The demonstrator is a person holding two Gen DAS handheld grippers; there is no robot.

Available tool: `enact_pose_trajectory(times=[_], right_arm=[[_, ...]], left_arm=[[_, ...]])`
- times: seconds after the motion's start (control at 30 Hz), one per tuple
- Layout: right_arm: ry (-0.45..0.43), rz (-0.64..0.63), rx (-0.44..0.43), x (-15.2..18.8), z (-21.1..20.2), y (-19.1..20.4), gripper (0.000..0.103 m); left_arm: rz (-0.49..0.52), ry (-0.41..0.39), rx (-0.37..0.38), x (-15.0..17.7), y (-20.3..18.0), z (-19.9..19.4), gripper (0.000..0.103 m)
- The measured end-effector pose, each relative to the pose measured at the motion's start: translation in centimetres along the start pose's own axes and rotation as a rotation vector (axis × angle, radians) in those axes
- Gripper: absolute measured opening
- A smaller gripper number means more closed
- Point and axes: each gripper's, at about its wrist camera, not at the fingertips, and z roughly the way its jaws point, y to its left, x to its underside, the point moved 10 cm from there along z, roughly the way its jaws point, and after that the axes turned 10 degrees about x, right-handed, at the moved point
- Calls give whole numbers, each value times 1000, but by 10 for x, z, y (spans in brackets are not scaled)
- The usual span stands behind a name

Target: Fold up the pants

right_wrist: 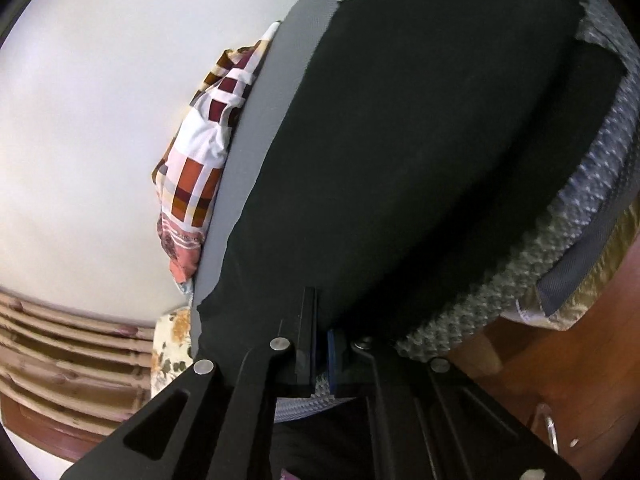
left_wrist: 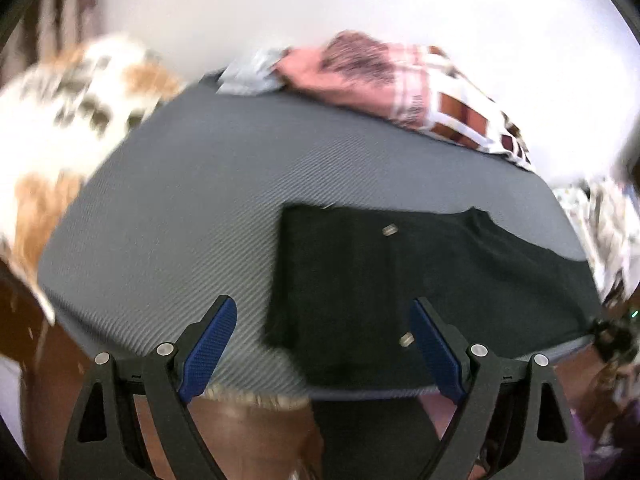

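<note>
The left gripper (left_wrist: 322, 344) hangs with its jaws spread wide, the blue pads (left_wrist: 208, 346) holding nothing; the near left corner of the black pants (left_wrist: 400, 280) lies between and below them, and one pad sits over bare grey cover while the other sits over the dark cloth. The right gripper (right_wrist: 320, 344) has its jaws pressed together, pinching the near edge of the pants (right_wrist: 420, 152), with a little of the woven grey cover showing at the pinch. The pants lie flat on the grey mattress (left_wrist: 180, 200), a dark slab with a straight left edge and a straight far edge; two small metal studs (left_wrist: 389, 230) show on the cloth in the left wrist view, though that view is blurred. To the left of the pants a wide stretch of bare grey surface runs out to the rounded mattress edge. In the right wrist view the cloth fills most of the surface, with a narrow grey strip (right_wrist: 256, 128) along its far side and a textured border on the near side. At the far edge a checked, pink-and-maroon bundle of fabric (left_wrist: 404, 84) rests against the mattress, beside a plain white wall (right_wrist: 100, 120). A floral cloth (left_wrist: 68, 112) lies off the left edge.
</note>
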Motion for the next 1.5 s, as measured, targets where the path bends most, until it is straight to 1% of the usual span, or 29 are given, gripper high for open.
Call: enact_pose_trajectory(times=[0.07,0.1,0.13,0.2,0.3,0.37,0.43,0.47,0.5,0.57,0.63,0.7,0.77,0.83,0.87,0.97,1.03,1.13,1.23,1.33,1.4,1.5], right_arm=[[-3,15,-14,0,0,-1,5],[-3,27,-23,0,0,-2,5],[-3,39,-31,0,1,-1,5],[-3,54,-38,0,2,-1,5],[-4,53,-30,0,1,-1,5],[-6,56,-27,0,2,0,5],[-5,57,-29,1,2,0,5],[-5,59,-29,0,2,1,5],[-5,59,-29,0,2,1,5],[-5,58,-28,0,2,0,5],[-5,60,-29,1,2,0,5],[-4,61,-33,0,3,1,5],[3,62,-40,2,3,0,6],[9,54,-40,4,6,3,6],[7,44,-32,4,6,4,6],[14,47,-38,3,8,3,5],[19,54,-49,3,8,2,5],[33,70,-74,3,9,1,6],[36,68,-79,2,9,3,7],[42,101,-101,1,7,0,8],[22,131,-109,-5,0,-7,9],[-48,192,-113,-21,-19,-25,9]], left_arm=[[-22,40,-9,12,16,0,88],[-31,62,4,18,20,1,88],[-39,93,30,28,20,7,88],[-44,127,65,39,18,16,88],[-80,193,142,54,10,38,84],[-123,240,205,62,4,51,76],[-140,263,247,65,-6,60,45],[-125,266,224,64,-9,62,44],[-112,263,203,63,-10,62,37],[-119,257,174,60,-9,61,35],[-111,229,151,50,-9,56,34],[-71,167,125,31,-10,42,34],[-69,96,126,4,-12,27,33],[-39,60,119,-12,-11,21,33],[-22,73,106,-11,-7,25,33],[27,169,33,15,5,57,34],[77,146,-4,21,5,58,34],[25,134,4,24,9,56,34],[24,140,0,29,12,60,36],[19,135,-4,34,12,61,37],[20,131,-8,34,12,61,38],[13,124,-13,35,11,61,38]])
